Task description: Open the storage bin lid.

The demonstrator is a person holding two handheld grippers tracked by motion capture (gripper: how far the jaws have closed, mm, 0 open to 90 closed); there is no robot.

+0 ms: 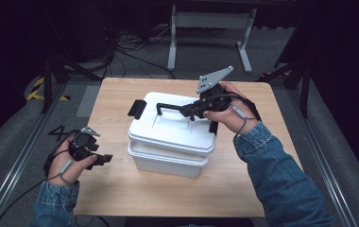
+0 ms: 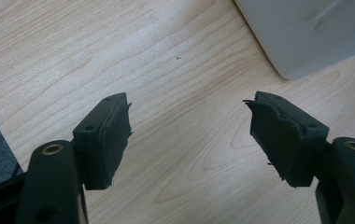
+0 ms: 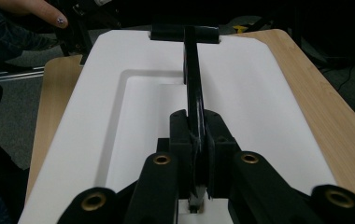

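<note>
Nearest the lens in the left gripper view, two black padded fingers (image 2: 105,140) stand spread wide with nothing between them, bare pale wood of the table (image 2: 166,70) showing through the gap. That is my left gripper (image 1: 103,159), sitting low at the lower left of the high view, in my left hand (image 1: 69,161), just off the front left corner of the box and not touching it. A rounded white corner of the box fills the upper right of the left gripper view.

At the centre of the high view sits the white plastic storage box (image 1: 168,158), with its white lid (image 1: 168,130) lying slightly askew on the base, so the two rims do not line up. A black latch (image 1: 136,109) sticks out at the lid's left end.

Further right, a black carry handle (image 1: 170,106) stands raised above the lid's recessed middle. My right gripper (image 1: 190,111) comes in from the right of centre, in my right hand (image 1: 227,106), and its fingers (image 3: 180,140) are pressed together on that handle, pinching the thin black bar between the pads. In the right gripper view the handle (image 3: 193,84) runs straight away from the jaws to its hinge at the lid's far edge.
</note>
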